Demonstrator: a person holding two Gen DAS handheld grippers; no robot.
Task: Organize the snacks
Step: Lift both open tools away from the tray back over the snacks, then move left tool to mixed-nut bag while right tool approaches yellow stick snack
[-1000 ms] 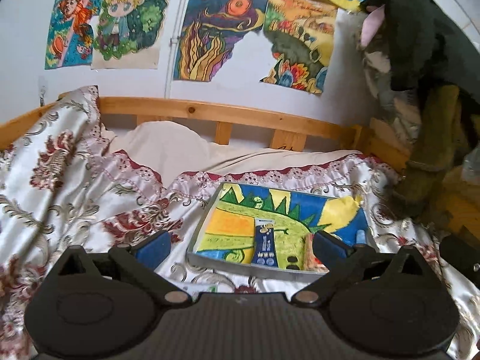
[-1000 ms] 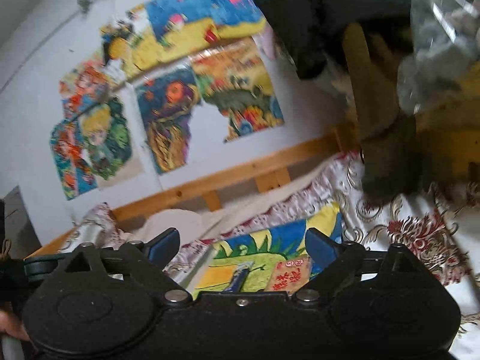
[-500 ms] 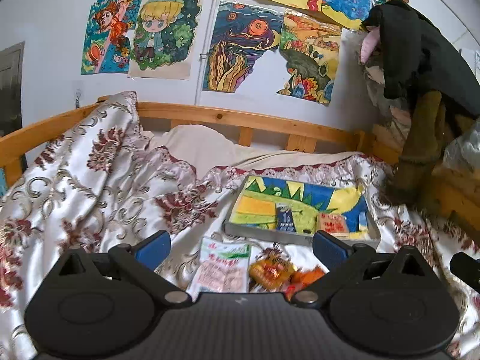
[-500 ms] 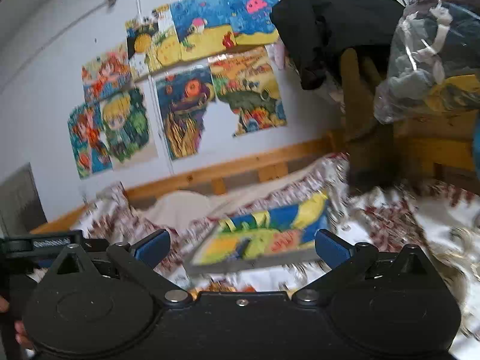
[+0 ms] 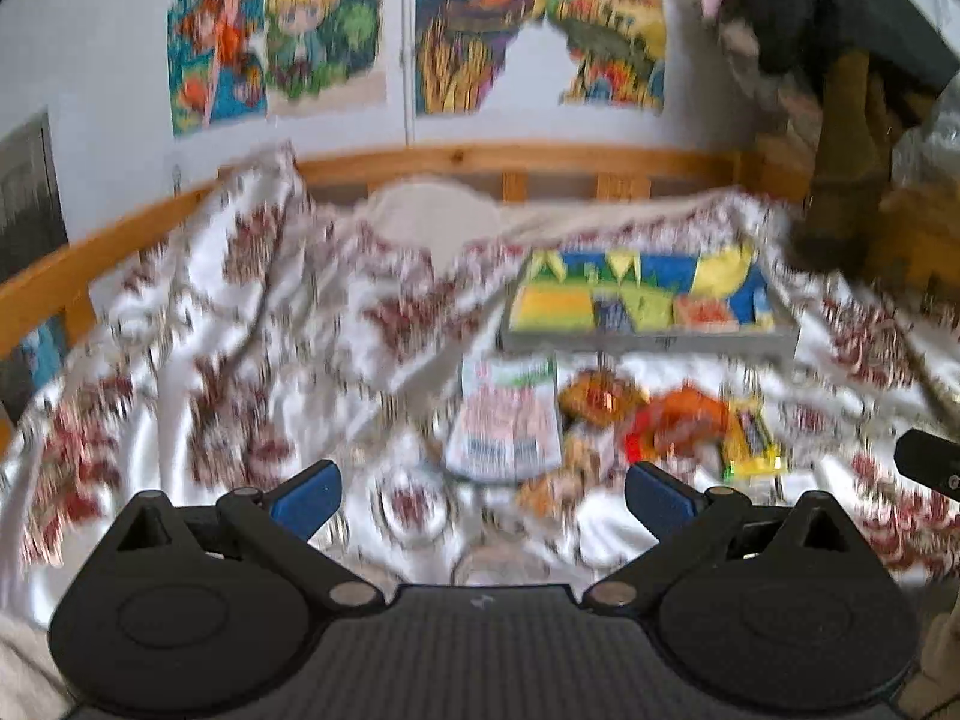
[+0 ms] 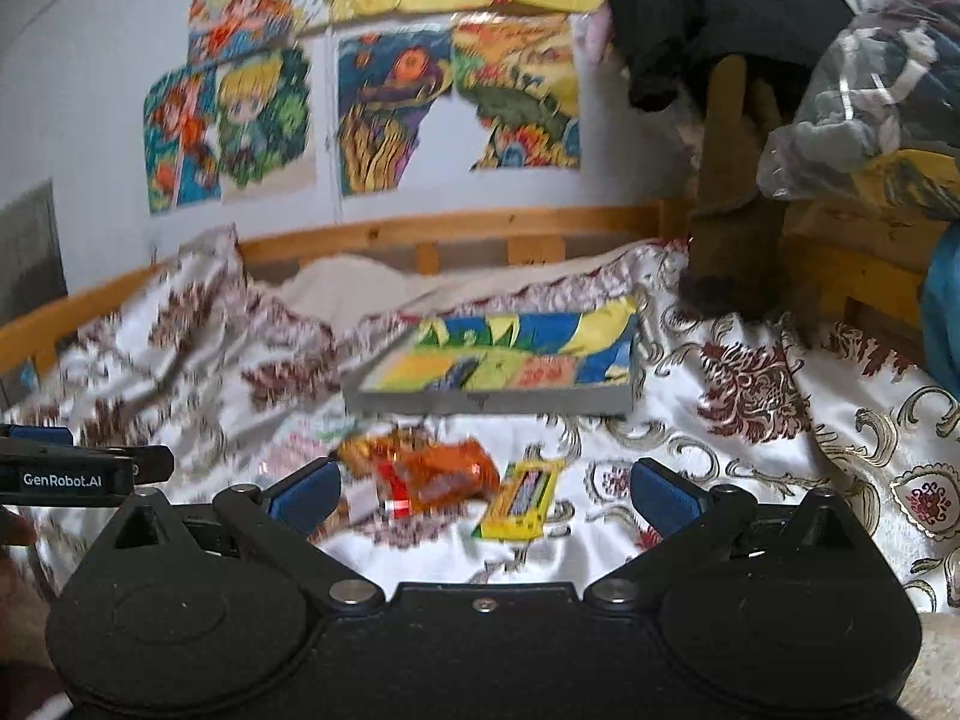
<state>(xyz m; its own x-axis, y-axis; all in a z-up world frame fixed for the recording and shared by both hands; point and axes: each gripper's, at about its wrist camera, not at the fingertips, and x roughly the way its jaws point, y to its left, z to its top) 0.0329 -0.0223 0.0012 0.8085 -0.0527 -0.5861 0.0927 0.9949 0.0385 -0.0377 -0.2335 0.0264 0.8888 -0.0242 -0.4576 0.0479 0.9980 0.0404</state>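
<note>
Several snack packets lie on a flowered bedspread: a white and pink packet (image 5: 507,423), an orange packet (image 5: 681,423) (image 6: 441,477) and a small yellow packet (image 5: 750,435) (image 6: 522,498). Behind them sits a flat tray (image 5: 648,342) (image 6: 492,401) with a colourful painted bottom, holding a dark packet (image 6: 456,375) and a red-printed packet (image 6: 549,371). My left gripper (image 5: 480,495) is open, held short of the white packet with nothing between its fingers. My right gripper (image 6: 483,495) is open too, above the near side of the orange and yellow packets. The left view is blurred.
A wooden bed rail (image 6: 450,228) runs behind the bedding, with a pale pillow (image 5: 432,216) under it. Paintings (image 6: 390,114) cover the wall. Dark clothing (image 6: 708,12) and a plastic bag (image 6: 864,102) hang at the right. The left gripper's side (image 6: 72,471) shows at the right view's left edge.
Both grippers have pulled back from the tray and tipped down, so the loose packets in front of it have come into view. The right view has rolled level.
</note>
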